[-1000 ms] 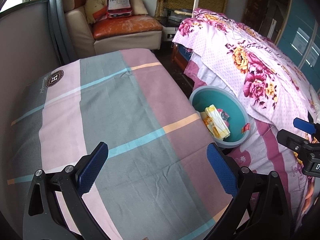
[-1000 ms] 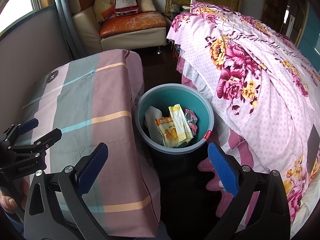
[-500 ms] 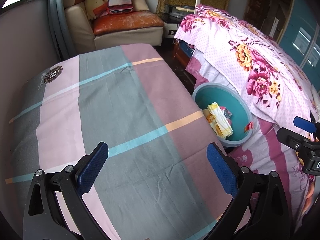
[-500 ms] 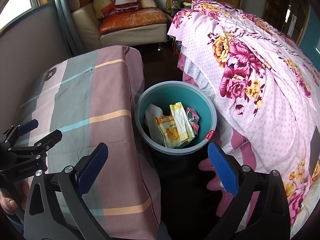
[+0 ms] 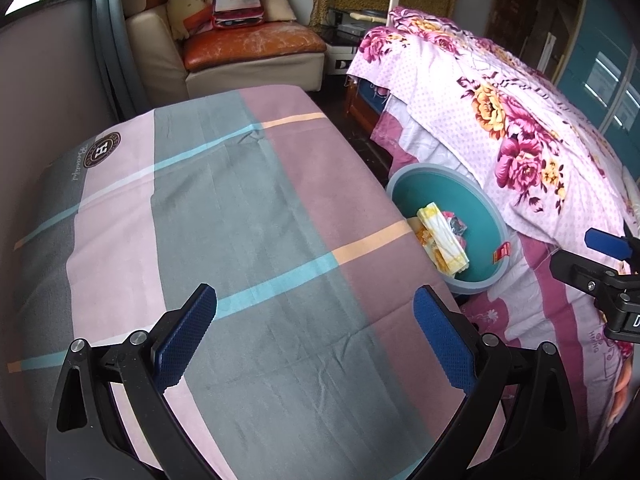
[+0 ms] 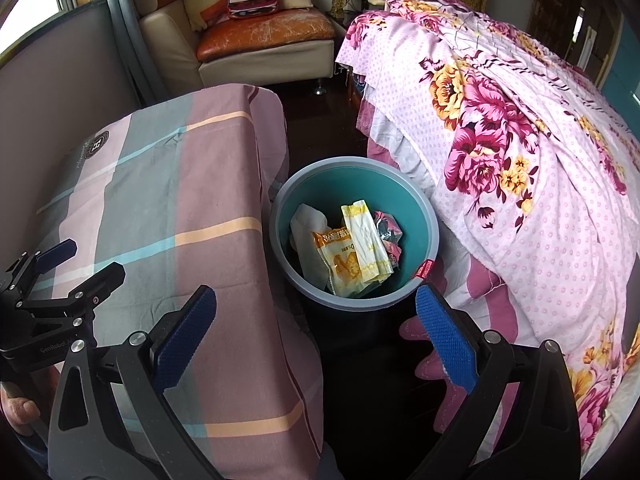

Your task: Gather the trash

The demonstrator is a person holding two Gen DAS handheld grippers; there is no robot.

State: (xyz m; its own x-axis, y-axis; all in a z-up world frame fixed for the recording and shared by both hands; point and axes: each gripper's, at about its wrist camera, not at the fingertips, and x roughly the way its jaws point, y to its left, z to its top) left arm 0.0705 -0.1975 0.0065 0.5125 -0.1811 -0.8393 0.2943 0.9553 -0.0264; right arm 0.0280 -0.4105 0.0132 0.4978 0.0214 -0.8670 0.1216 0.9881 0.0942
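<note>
Bed [image 6: 540, 152], largest item: floral pink cover, filling the right wrist view from 12 to 4 o'clock. Table [image 6: 168, 184]: draped in a plaid cloth of pink, grey and mauve, at 9 o'clock in the same view; its top shows no litter in either view. Armchair [image 6: 256, 36]: cream with an orange seat, at 12 o'clock, holding cushions. Trash bin [image 6: 416, 204]: round, teal inside, grey rim, standing on the dark floor between table and bed, just beside both. Left gripper [image 5: 314, 338]: jaws spread wide and empty, hovering over the table. Right gripper [image 6: 316, 326]: jaws likewise spread wide with nothing between them, looking down at the bin. Yellow-and-white packet [image 6: 366, 242]: in the bin, long axis running roughly 12 to 6 o'clock, leaning slightly to 11. Orange snack bag [image 6: 340, 260]: alongside it at 9 o'clock, similar axis. White tissue [image 6: 306, 220] and a crumpled dark wrapper [image 6: 388, 228]: also inside. Judgement: collection appears complete or nearly so; no loose trash is visible.
</note>
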